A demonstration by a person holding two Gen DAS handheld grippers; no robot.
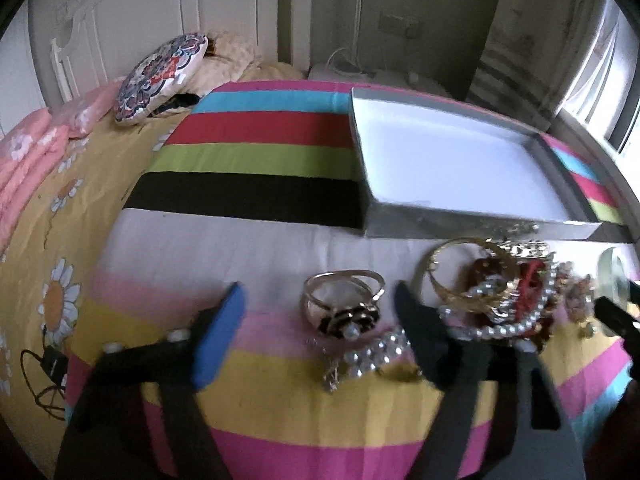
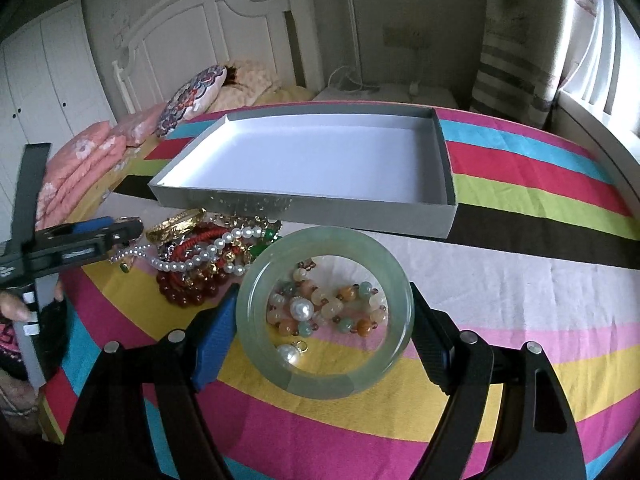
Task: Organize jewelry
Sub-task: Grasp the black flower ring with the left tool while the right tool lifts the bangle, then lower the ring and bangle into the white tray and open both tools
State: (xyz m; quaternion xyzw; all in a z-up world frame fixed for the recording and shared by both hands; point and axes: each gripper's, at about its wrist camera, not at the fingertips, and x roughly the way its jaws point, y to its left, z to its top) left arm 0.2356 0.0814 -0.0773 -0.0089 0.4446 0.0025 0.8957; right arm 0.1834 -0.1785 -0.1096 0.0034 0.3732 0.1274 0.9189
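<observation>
The pale green jade bangle (image 2: 324, 312) sits flat between the right gripper (image 2: 324, 324) fingers, which touch its sides. It rests on a striped cloth (image 2: 520, 292) over a bed, headboard (image 2: 208, 36) behind. Ahead lies a shallow grey box (image 2: 444, 168), white inside. The left gripper (image 1: 320, 320) is spread wide around a gold ring (image 1: 344, 300), jewelry pile (image 1: 500, 288) past its right finger.

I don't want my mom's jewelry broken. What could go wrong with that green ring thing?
The jade bangle sits between the right gripper's fingers, looks smooth, and could slip and drop onto the beaded bracelet under it. The pearl strand is tangled in the pile, so lifting one piece may drag others. The box is near the pile and could get bumped.
</observation>
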